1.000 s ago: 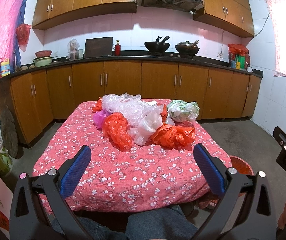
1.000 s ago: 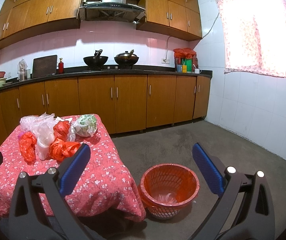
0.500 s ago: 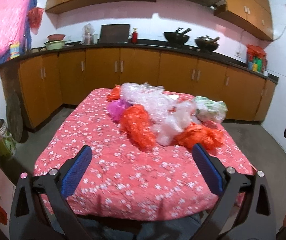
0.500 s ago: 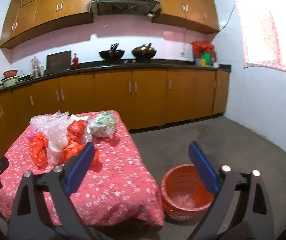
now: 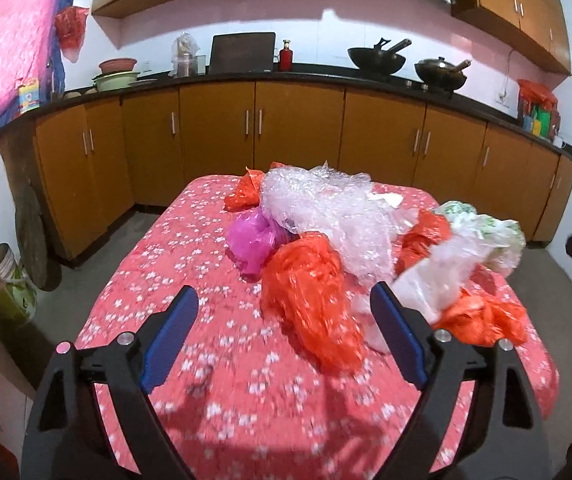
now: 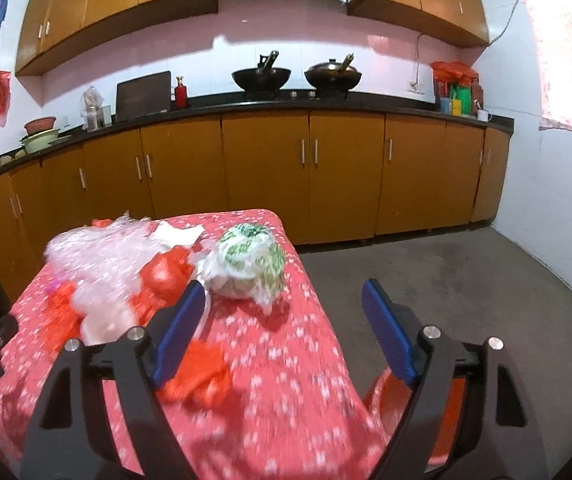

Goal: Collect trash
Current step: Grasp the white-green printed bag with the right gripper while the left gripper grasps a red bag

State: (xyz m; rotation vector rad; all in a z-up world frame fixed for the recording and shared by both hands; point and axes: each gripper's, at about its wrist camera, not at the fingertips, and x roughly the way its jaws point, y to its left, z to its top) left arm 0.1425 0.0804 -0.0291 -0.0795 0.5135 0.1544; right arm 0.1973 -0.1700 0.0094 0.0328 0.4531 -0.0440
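Hand-held grippers (image 5: 284, 322) (image 6: 282, 314) tilted over table (image 5: 206, 392)

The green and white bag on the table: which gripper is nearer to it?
Right. The right gripper faces the green and white bag just ahead. The left gripper faces an orange bag; that bag lies far right.

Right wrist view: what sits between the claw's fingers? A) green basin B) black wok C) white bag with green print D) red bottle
C: the white bag with green print lies on the pink floral tablecloth, framed ahead of the open right claw; nothing is gripped yet.
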